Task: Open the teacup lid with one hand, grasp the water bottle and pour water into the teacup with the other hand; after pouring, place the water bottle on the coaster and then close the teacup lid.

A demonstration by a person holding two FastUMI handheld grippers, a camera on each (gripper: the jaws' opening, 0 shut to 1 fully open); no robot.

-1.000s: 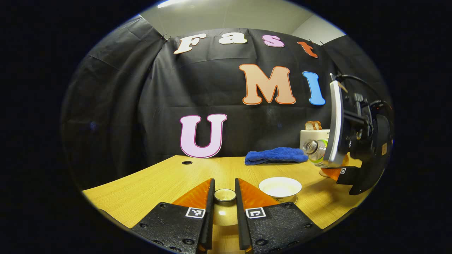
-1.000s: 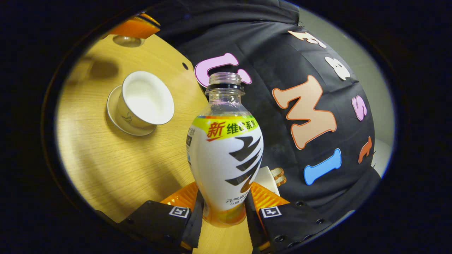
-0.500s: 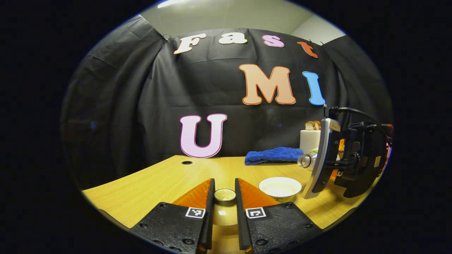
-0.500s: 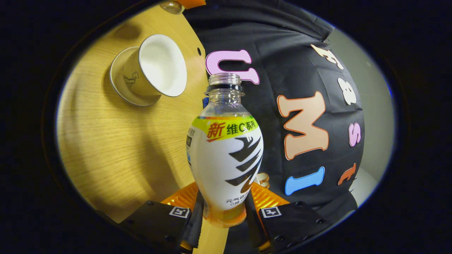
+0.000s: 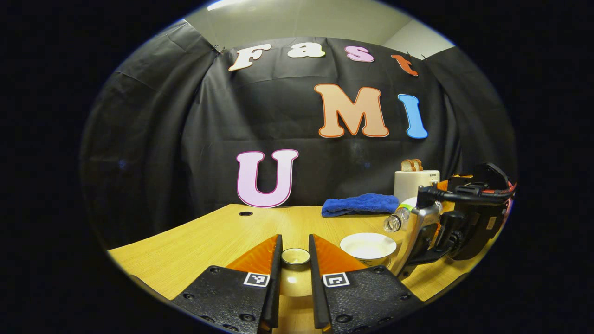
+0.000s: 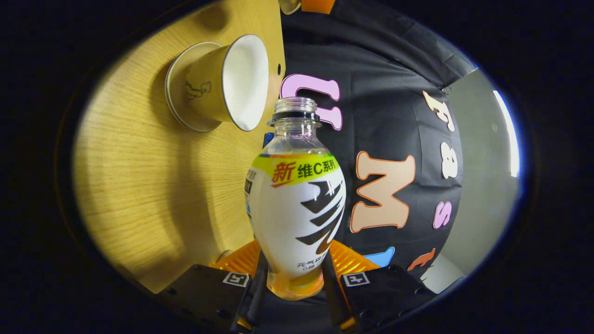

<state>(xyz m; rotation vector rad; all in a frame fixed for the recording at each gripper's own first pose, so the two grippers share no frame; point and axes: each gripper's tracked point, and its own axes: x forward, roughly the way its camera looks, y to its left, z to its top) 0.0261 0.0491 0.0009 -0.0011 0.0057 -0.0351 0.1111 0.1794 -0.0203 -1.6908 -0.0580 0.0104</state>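
Pouring is being carried out: the water bottle (image 6: 296, 204) is being clamped low on its body by the right gripper (image 6: 293, 278) and tipped with its open neck just beside the rim of the teacup (image 5: 368, 246), while the lid (image 5: 295, 256) is being pinched between the fingers of the left gripper (image 5: 295, 273) and kept aside. More tilt is probably being called for next. Open table (image 5: 209, 236) is lying to the left; a blue cloth (image 5: 359, 204) and a toaster (image 5: 413, 183) are sitting behind.

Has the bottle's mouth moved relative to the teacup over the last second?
Yes. In the left gripper view the water bottle has tipped over and its mouth has dropped toward the rim of the teacup, held in the right gripper.
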